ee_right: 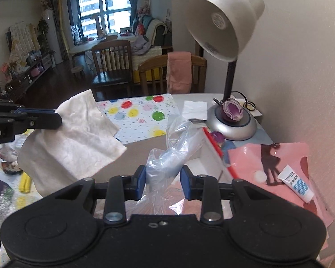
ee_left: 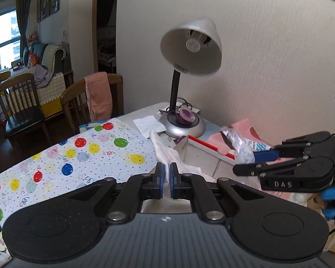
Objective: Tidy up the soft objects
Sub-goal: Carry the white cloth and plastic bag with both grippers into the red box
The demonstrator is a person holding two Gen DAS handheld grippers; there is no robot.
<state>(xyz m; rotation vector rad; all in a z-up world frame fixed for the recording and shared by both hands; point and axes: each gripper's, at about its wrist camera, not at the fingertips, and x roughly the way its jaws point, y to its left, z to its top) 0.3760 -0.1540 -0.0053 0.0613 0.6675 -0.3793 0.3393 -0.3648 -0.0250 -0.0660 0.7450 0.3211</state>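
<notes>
White cloth hangs pinched between the closed left gripper fingers; right gripper clamps a plastic bag. Risk: slippery film sliding out.

Silver gooseneck desk lamp at table's back corner by wall, halved purple onion on its base. White open cardboard box before it; balloon-print cloth left, pink sheet right, white tube on that.

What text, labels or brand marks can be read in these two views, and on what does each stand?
"DAS": raised letters on the right gripper, seen from the left wrist.
"ot.AI": cut off by the frame edge, on the left gripper, seen from the right wrist.
Blue print on the white tube: too small to read.
Sticker on the lamp shade: blurred.
</notes>
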